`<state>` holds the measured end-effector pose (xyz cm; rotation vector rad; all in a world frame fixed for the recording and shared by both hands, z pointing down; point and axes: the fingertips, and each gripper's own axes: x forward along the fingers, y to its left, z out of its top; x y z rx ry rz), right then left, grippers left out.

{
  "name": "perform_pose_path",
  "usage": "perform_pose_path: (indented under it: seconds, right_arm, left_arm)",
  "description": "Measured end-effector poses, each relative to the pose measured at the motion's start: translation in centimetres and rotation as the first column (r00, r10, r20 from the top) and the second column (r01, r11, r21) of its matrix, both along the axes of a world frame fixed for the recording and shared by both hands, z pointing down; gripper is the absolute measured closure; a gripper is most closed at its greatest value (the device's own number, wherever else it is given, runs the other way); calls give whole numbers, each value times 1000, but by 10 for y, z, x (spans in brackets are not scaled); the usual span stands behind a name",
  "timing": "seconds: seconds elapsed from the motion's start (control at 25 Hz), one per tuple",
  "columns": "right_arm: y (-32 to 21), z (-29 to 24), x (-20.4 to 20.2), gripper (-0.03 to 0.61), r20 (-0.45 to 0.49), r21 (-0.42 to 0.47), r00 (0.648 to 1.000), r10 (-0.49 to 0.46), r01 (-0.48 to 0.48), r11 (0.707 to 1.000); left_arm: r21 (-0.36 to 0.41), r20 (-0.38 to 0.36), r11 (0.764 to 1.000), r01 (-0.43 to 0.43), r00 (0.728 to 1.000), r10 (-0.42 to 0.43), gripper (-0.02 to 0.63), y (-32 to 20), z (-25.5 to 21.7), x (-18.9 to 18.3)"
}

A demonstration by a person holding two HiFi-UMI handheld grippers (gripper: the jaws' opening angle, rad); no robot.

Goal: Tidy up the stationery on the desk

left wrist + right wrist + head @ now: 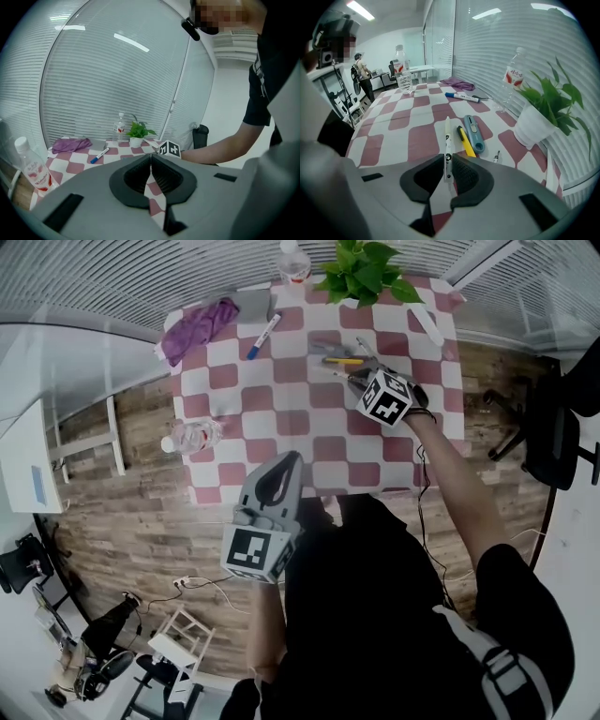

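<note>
On the red-and-white checked table [281, 399], a white pen [447, 133] lies between the pads of my right gripper [448, 161], which is shut on it. Just right of it lie a yellow marker [465, 140] and a grey-blue utility knife [474, 131], with a small dark item [496, 157] beyond. In the head view my right gripper [359, 381] points down at this cluster near the yellow marker [343, 361]. A blue marker [263, 337] lies farther left. My left gripper [292, 462] hangs over the table's near edge, shut and empty, as the left gripper view [151, 160] confirms.
A purple cloth [202, 326] lies at the far left corner. A water bottle [192, 437] lies on the left edge, another bottle [294, 263] stands at the back beside a potted plant [364, 273]. A dark chair [553, 432] stands to the right on the wooden floor.
</note>
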<state>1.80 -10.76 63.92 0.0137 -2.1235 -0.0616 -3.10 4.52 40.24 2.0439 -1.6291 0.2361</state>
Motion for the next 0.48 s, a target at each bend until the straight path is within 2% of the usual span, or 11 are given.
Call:
perform_pose_path:
  seconds: [0.16, 0.28, 0.48]
  right_arm:
    - [12, -14, -3, 505, 55, -73, 992, 111, -107, 992]
    - [28, -24, -7, 505, 110, -177, 970, 217, -196, 964]
    - [54, -31, -14, 505, 152, -266, 932, 329, -282, 922]
  left_arm:
    - [19, 14, 1000, -24, 1000, 24, 580, 0, -6, -5]
    - [13, 17, 1000, -27, 1000, 27, 580, 1, -7, -14]
    - [44, 24, 996, -72, 997, 71, 579, 1, -19, -26]
